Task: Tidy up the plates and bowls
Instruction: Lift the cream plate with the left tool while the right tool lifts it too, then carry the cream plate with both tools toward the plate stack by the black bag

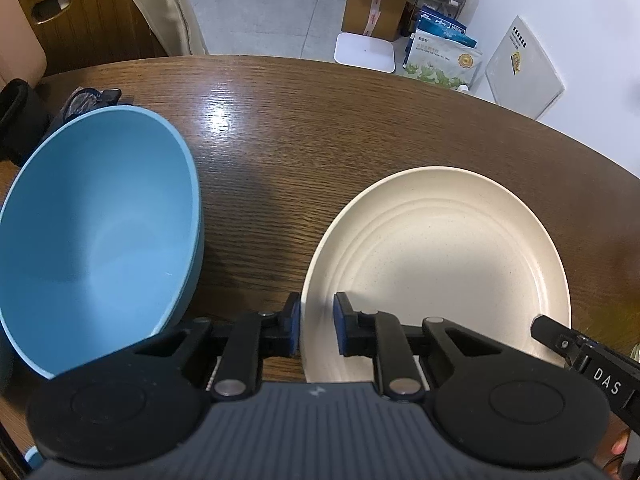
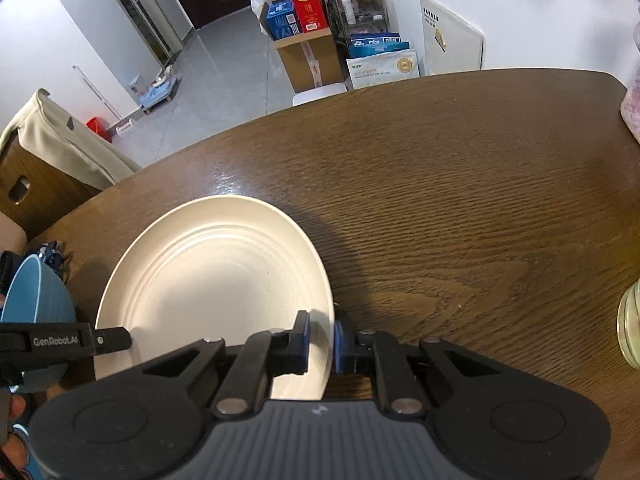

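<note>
A cream plate with ringed grooves lies on the dark wooden table. My left gripper is shut on the plate's near left rim, one blue pad outside the rim and one inside. My right gripper is shut on the near right rim in the same way. Each wrist view shows the other gripper's black finger at the plate's opposite edge. A large blue bowl stands upright and empty just left of the plate, apart from it.
Small dark items lie behind the bowl by the table's left edge. A pale jar and a pink thing sit at the table's right edge. A chair draped in beige cloth and cardboard boxes stand beyond the table.
</note>
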### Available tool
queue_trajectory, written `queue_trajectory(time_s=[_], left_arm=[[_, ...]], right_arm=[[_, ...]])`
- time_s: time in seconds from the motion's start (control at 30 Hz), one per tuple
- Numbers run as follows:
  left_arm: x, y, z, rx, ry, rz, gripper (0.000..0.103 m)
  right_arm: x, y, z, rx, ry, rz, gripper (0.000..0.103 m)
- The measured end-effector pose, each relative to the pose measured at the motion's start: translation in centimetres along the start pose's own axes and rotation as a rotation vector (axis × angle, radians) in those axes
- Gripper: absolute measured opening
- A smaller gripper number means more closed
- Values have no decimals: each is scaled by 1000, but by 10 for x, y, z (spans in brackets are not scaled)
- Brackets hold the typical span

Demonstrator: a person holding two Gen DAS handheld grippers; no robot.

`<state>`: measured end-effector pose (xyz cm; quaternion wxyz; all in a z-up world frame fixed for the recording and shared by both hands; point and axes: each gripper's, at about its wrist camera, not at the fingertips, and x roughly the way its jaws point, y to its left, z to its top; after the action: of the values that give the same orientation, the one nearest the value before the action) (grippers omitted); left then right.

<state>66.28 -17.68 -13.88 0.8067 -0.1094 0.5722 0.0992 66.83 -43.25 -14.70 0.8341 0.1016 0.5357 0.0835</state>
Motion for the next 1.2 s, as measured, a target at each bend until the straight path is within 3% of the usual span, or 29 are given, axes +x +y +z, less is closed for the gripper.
queue_trajectory(time_s=[0.67, 1.2], left_arm=[[-15, -11, -8, 41, -38, 7, 17], [-62, -13, -22, 68, -111, -23, 18]], right_arm=[[-14, -1, -8, -3, -35, -1, 11], [-57, 2, -19, 2, -103, 6, 10]])
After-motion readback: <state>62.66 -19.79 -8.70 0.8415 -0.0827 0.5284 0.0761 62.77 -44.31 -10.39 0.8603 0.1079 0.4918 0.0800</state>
